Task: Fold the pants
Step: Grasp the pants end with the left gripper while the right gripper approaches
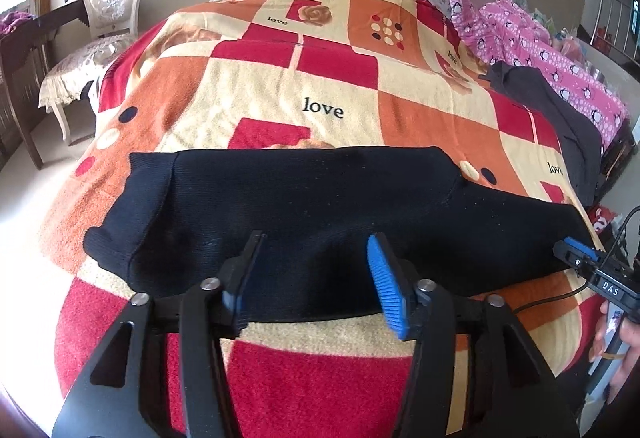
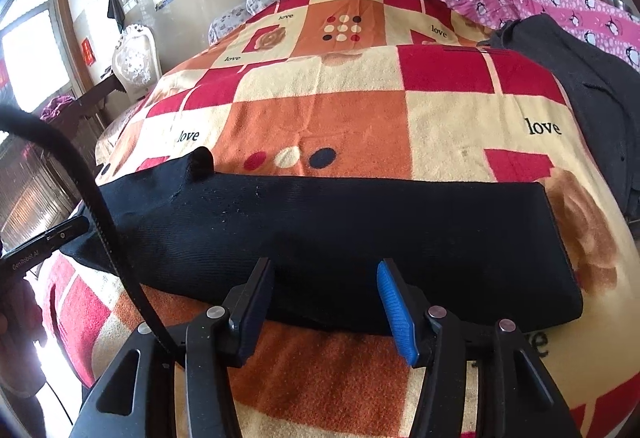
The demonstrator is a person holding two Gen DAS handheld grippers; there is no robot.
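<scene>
We see ribbed black knit pants (image 1: 304,206) folded oblong on the fleecy checked blanket (image 1: 328,86); left tool (image 1: 316,278) and right tool (image 2: 324,298) wide, gripping nothing.

My two wrist cameras look down along their fingers (image 1: 382,278), close over the bed (image 2: 360,126); both share the black pants (image 1: 304,206).

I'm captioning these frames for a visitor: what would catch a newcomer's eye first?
The loud red, orange and cream checked blanket printed with "love" covers the whole bed. Across its near edge lies a long strip of black pants, folded lengthwise. Both grippers, left and right, hover open over that near edge, and a pink penguin-print quilt is heaped at the far right.
</scene>
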